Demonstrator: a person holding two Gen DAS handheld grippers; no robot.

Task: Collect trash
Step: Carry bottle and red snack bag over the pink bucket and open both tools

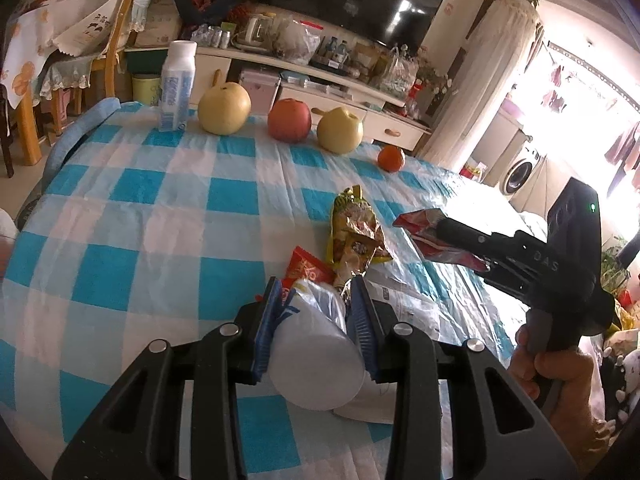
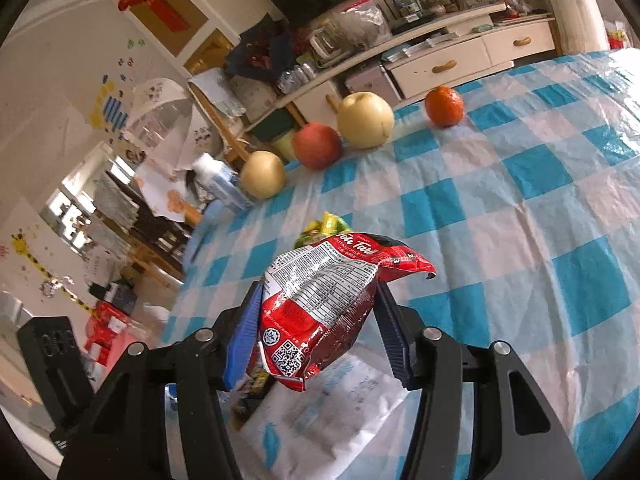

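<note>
left gripper [image 1: 316, 308] pinches the white plastic bag [image 1: 320, 320]; right gripper [image 2: 316, 304] clamps a crinkled red foil packet [image 2: 324, 304] beside it. next, i'd guess: drop it in.

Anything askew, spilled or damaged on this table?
Nothing spilled. Two crumpled wrappers lie loose mid-cloth: a yellow wrapper and a red wrapper. The fruit and the bottle stand upright along the far edge.

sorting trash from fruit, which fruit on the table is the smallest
The orange, at the right end of the fruit row. It is plainly smaller than the two pears and the apple.
</note>
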